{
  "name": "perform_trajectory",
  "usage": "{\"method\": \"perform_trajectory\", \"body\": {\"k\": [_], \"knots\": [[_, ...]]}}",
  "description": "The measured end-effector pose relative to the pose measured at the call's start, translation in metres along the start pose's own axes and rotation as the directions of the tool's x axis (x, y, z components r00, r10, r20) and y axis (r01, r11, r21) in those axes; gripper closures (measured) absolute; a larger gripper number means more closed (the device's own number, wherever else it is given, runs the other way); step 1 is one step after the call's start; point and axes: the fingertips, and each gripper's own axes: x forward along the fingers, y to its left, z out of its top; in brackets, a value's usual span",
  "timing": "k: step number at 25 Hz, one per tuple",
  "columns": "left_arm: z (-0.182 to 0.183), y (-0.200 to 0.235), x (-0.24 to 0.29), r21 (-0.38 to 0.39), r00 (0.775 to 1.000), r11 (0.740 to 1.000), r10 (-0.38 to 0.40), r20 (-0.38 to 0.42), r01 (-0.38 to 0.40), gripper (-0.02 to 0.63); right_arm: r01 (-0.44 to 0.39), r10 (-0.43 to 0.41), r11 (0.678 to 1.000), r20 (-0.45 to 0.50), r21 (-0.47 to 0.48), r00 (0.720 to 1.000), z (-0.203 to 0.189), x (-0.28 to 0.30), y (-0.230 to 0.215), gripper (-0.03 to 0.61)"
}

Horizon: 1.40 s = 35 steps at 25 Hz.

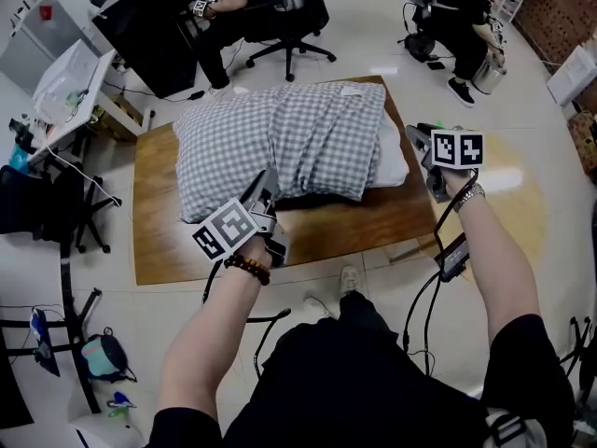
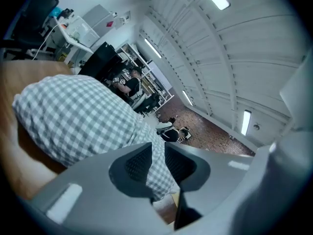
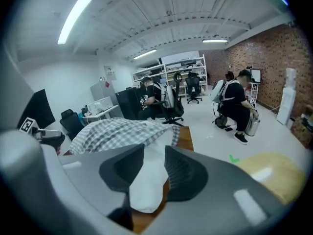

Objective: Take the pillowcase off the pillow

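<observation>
**Head view.** A wooden desk (image 1: 159,241) carries the pillow (image 1: 395,157). Its grey-and-white checked pillowcase (image 1: 280,133) covers all but the right end, where white pillow shows bare. The left claw (image 1: 263,189) sits at the near edge of the pillowcase, about midway along it. The wrist behind it wears a beaded bracelet (image 1: 247,267). The right claw (image 1: 417,136) is just beside the bare right end of the pillow, and that wrist wears a watch (image 1: 469,194). Beyond the desk stands an office chair (image 1: 289,17), and a person (image 1: 462,12) crouches at the far right.

**Left gripper view.** The left claw (image 2: 157,148) is partly open, its jaws a little apart. A narrow run of checked cloth shows in the gap between them. The bulk of the pillowcase (image 2: 73,116) swells to the left, lying on the desk (image 2: 27,165).

**Right gripper view.** The right claw (image 3: 154,153) is also partly open. The white corner of the pillow (image 3: 149,180) shows in the gap between its jaws, with bare wood on the near side of it. The pillowcase (image 3: 117,131) lies farther off, to the left on the desk (image 3: 186,138). The crouching person (image 3: 237,102) is at the far right, in front of a brick wall (image 3: 274,67).
</observation>
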Motion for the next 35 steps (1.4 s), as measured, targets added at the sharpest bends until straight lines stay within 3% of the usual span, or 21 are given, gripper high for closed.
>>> {"method": "perform_trajectory", "body": {"k": [9, 15, 18, 21, 28, 33, 35], "knots": [[0.010, -0.052, -0.018, 0.232, 0.990, 0.969, -0.057, -0.125, 0.085, 0.522, 0.022, -0.020, 0.999, 0.055, -0.042, 0.998, -0.012, -0.042, 0.029, 0.446], [0.040, -0.077, 0.005, 0.388, 0.977, 0.912, -0.056, -0.204, 0.133, 0.515, 0.029, -0.026, 0.998, 0.052, -0.051, 0.998, 0.002, -0.035, 0.026, 0.446], [0.068, -0.083, 0.030, 0.421, 0.962, 0.893, -0.040, -0.271, 0.156, 0.512, 0.026, -0.024, 0.999, 0.048, -0.028, 0.999, 0.028, -0.020, 0.020, 0.446], [0.072, -0.091, 0.058, 0.454, 0.949, 0.870, -0.049, -0.312, 0.194, 0.503, 0.019, -0.019, 1.000, 0.046, -0.009, 0.999, 0.032, -0.007, -0.001, 0.446], [0.081, -0.099, 0.134, 0.564, 0.896, 0.773, -0.011, -0.444, 0.289, 0.466, -0.011, 0.011, 0.999, 0.001, 0.035, 1.000, 0.046, 0.036, -0.051, 0.446], [0.088, -0.097, 0.206, 0.616, 0.831, 0.688, 0.033, -0.556, 0.385, 0.431, -0.061, 0.066, 0.996, -0.077, 0.064, 0.995, 0.057, 0.085, -0.084, 0.446], [0.088, -0.093, 0.233, 0.635, 0.797, 0.640, 0.058, -0.601, 0.433, 0.420, -0.094, 0.104, 0.992, -0.113, 0.088, 0.988, 0.055, 0.106, -0.092, 0.446]]}}
